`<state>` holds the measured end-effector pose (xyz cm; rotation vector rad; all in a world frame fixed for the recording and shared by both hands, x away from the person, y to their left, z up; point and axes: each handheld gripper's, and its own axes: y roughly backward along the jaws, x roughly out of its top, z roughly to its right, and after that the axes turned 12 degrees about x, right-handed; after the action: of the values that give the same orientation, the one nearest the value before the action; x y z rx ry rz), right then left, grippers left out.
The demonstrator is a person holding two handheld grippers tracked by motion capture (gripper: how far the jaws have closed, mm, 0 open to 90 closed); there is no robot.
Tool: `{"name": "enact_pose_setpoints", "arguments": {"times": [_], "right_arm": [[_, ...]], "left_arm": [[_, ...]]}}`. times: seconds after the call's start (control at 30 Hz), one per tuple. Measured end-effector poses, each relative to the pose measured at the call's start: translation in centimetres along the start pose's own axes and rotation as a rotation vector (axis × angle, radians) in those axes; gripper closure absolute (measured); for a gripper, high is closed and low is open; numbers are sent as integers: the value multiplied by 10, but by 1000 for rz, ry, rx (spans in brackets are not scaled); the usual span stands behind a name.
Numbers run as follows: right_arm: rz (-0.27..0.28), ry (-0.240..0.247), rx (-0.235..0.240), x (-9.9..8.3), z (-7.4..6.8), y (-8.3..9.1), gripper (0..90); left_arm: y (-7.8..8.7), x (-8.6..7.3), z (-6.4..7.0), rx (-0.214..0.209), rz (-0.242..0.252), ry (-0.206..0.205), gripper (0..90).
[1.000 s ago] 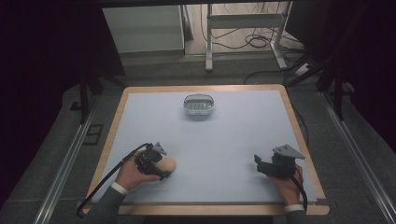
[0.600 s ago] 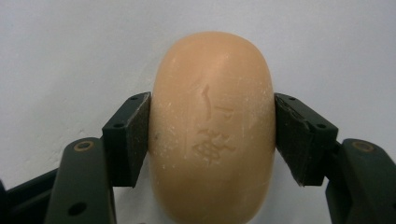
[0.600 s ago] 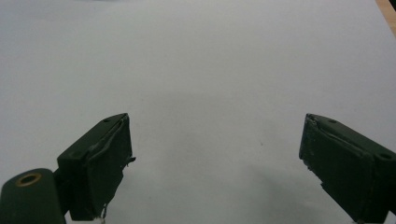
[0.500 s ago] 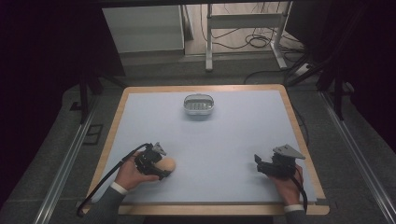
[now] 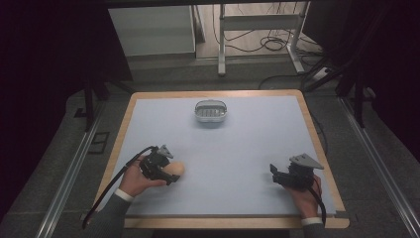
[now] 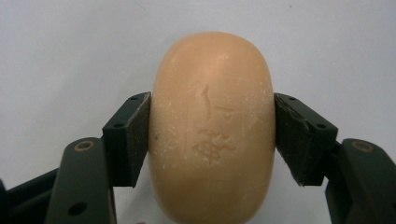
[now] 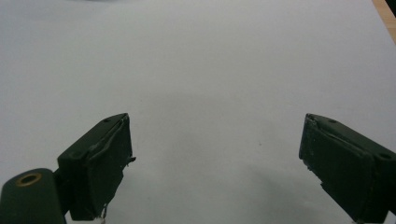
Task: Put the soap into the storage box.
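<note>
A tan oval bar of soap (image 6: 212, 126) with a stamped mark lies on the pale blue table top, near the front left in the high view (image 5: 177, 169). My left gripper (image 6: 212, 140) is shut on it, both pads pressed against its sides. In the high view the left gripper (image 5: 171, 172) rests low on the table in a person's hand. My right gripper (image 7: 215, 158) stands open with nothing between its jaws, over bare table. It sits at the front right in the high view (image 5: 273, 173). A grey oval soap dish (image 5: 211, 111) stands at the back centre.
The table (image 5: 237, 148) has a wooden rim (image 5: 317, 134). A cable (image 5: 116, 178) trails from the left gripper off the front left edge. Beyond the table are a metal frame's legs (image 5: 257, 29) and floor cables. The wooden rim shows at the top right of the right gripper view (image 7: 385, 14).
</note>
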<state>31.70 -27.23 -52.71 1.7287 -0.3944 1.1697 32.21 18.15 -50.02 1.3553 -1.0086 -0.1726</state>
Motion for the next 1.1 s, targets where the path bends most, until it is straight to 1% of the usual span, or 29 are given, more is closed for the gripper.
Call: {"name": "enact_pose_setpoints", "arguments": {"times": [0.37,0.57,0.6,0.8,1.1], "right_arm": [[-1,-1,0,0,0,0,97],[-1,-3,1,0,0,0,97],[-1,-3,1,0,0,0,97],[-1,-2,1,0,0,0,98],[-3,-2,1,0,0,0,98]], "left_arm": [[3,14,-7,4,9,-5,329],[5,22,-9,9,13,-10,329],[5,23,-10,6,15,-16,329],[4,29,-12,9,16,-17,329],[4,41,-21,15,23,-13,329]]}}
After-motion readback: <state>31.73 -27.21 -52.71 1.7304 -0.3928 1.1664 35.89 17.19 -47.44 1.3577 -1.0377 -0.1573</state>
